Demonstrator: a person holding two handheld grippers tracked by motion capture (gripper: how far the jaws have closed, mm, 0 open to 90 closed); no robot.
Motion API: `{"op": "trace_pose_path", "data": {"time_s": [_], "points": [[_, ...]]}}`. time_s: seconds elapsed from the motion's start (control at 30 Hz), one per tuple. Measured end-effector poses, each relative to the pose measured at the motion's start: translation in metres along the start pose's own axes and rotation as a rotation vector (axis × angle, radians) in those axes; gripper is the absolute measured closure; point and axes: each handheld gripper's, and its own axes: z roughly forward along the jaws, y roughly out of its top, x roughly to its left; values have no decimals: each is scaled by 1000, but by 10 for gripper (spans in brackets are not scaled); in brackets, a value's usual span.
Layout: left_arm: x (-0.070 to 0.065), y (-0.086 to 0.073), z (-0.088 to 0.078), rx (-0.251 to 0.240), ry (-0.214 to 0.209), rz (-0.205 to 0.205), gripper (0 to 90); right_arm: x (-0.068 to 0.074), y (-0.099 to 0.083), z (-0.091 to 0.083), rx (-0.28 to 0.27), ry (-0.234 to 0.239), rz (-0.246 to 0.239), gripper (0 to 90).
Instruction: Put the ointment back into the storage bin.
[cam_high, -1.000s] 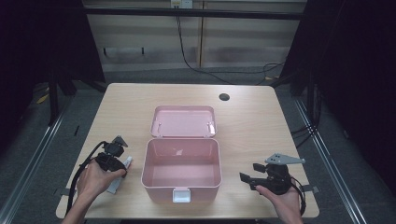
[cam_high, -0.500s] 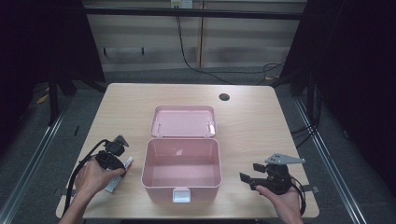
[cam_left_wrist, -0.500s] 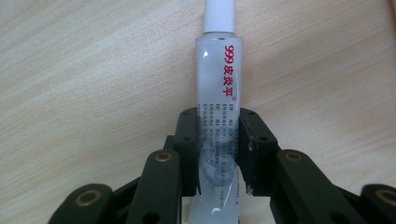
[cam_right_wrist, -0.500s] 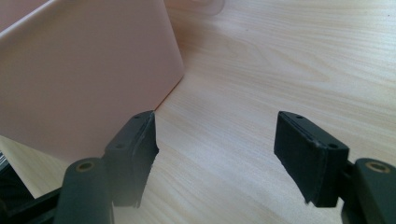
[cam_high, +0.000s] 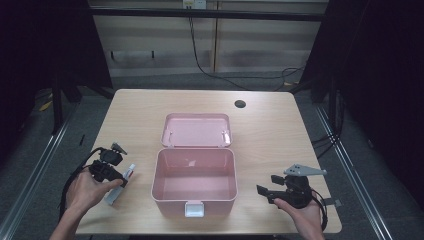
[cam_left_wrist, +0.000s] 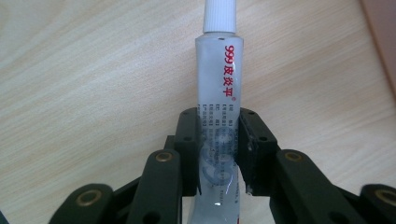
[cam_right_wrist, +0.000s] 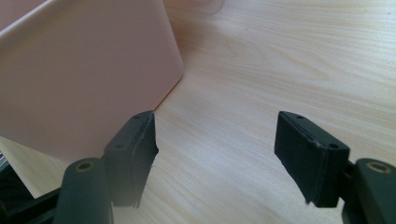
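**Tube gripped at left of open box**

Left gripper (cam_left_wrist: 218, 154): jaws have just closed and clamp a clear tube (cam_left_wrist: 218, 107) with red print and a white cap, pointing away over bare tabletop (cam_high: 270, 125). In the high view the tube (cam_high: 120, 184) sits near the left wall of the open pink box (cam_high: 195, 197), with a strip of wood between them. Box lid (cam_high: 196, 130) lies flat behind it. Right gripper (cam_right_wrist: 215, 158): jaws apart, nothing between them, just right of the box's corner (cam_right_wrist: 173, 70). Front table edge is close below both hands.

Light wooden table (cam_high: 270, 125), open pink box (cam_high: 195, 180) resting at its centre.
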Motion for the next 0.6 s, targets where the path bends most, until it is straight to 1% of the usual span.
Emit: {"op": "trace_pose_path", "data": {"time_s": [0.07,0.13,0.17,0.2,0.23,0.27,0.3,0.37,0.4,0.43,0.47,0.53,0.57,0.6], "points": [[2,-3,-4,-10,-13,6,717,0,0,0,2,1,-2,292],[3,-5,-6,-3,-32,18,717,-1,0,1,5,6,5,292],[3,-6,-7,-8,-27,20,717,-1,0,1,5,6,5,292],[3,-8,-10,-19,-45,41,717,-1,0,0,4,6,5,292],[3,-8,-10,-19,-45,41,717,-1,0,0,4,6,5,292],[3,-8,-12,-13,-55,65,717,-1,0,0,5,5,7,291],[2,-9,-14,-14,-58,89,717,-1,0,0,4,4,8,291],[0,-10,-18,-20,-66,120,716,-1,0,0,4,3,9,291],[-1,-11,-20,-31,-89,135,717,-1,0,1,4,4,9,291],[-1,-11,-20,-31,-89,135,717,-1,0,1,4,4,9,291],[-1,-12,-21,-44,-100,142,717,-1,0,1,5,4,9,290],[-1,-13,-24,-44,-121,156,717,-1,0,0,4,6,9,291],[-1,-13,-25,-51,-118,151,717,-1,0,0,4,6,9,291],[-1,-14,-26,-47,-124,162,716,-1,-1,0,4,6,9,290]]}}
